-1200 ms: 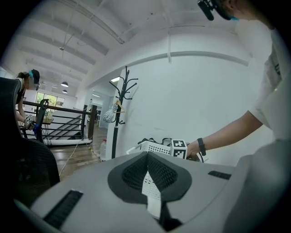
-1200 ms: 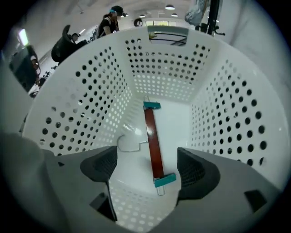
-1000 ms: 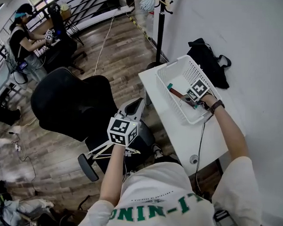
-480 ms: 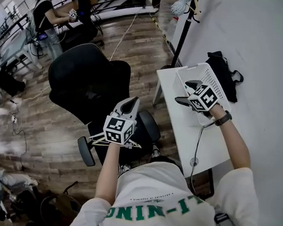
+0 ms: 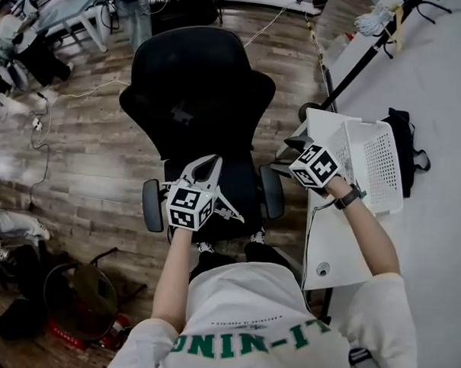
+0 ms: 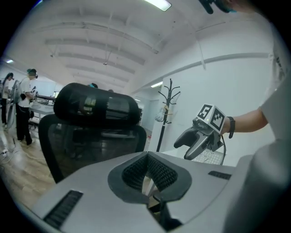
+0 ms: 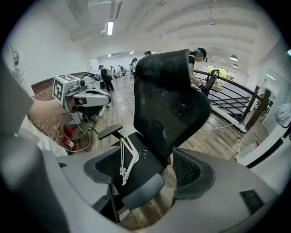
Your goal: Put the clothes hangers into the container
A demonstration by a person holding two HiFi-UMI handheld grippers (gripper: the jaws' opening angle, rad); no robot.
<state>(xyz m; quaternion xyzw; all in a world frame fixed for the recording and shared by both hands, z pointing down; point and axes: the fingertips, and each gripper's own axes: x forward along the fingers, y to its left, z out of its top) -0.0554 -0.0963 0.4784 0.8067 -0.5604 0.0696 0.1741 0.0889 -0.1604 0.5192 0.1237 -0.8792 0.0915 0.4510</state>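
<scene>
My left gripper (image 5: 204,169) is over the seat of a black office chair (image 5: 200,86), shut on a thin white hanger (image 5: 231,211); a white strip of it shows between the pads (image 6: 148,184). My right gripper (image 5: 287,155) has its jaws wide and closing, with nothing between them, off the left edge of the white table (image 5: 327,237). Past its jaws another white hanger (image 7: 128,157) lies on the chair seat. The white mesh basket (image 5: 378,167) stands on the table behind the right hand; its inside is not visible. Each gripper sees the other: right gripper (image 6: 185,149), left gripper (image 7: 107,98).
A black bag (image 5: 409,138) lies against the wall beyond the basket. A coat stand (image 5: 358,63) rises at the table's far corner. The chair's armrests (image 5: 271,193) flank the seat. People sit at desks (image 5: 39,34) at upper left; clutter covers the floor (image 5: 73,302) at lower left.
The right gripper came out of the basket and moved left toward the chair. The view swung from table to chair. The left gripper kept hold of its hanger.
</scene>
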